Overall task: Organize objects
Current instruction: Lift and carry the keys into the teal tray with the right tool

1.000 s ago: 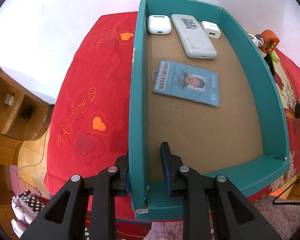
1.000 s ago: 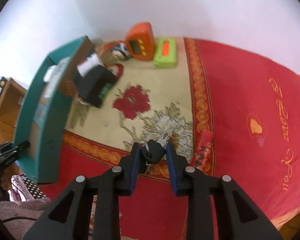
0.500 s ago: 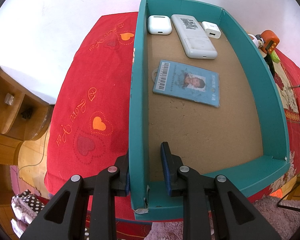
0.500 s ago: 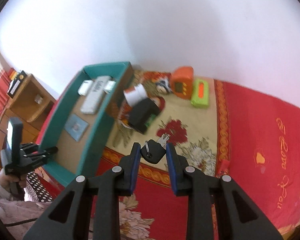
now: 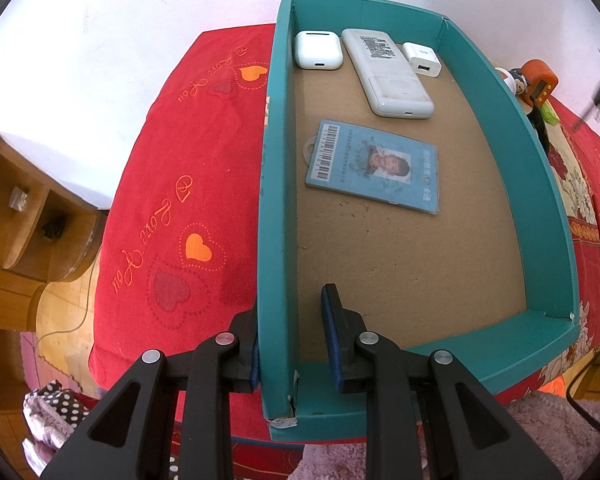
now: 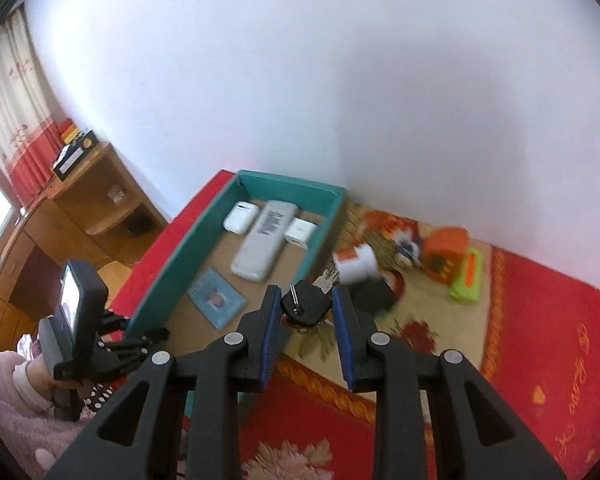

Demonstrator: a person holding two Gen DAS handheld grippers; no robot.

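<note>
Straddling the box's [image 5: 540, 184] left wall near its front corner, the left gripper [image 5: 292, 336] has one finger outside against the wall and the other inside with a gap, so whether it pinches the wall I cannot tell. The right gripper [image 6: 306, 312] is pressed together on a black key [image 6: 305, 308], held in the air above the box's right wall. Inside the box lie an earbud case [image 5: 318, 50], a remote [image 5: 388, 74], a charger [image 5: 422, 59] and an ID card [image 5: 376, 166].
</note>
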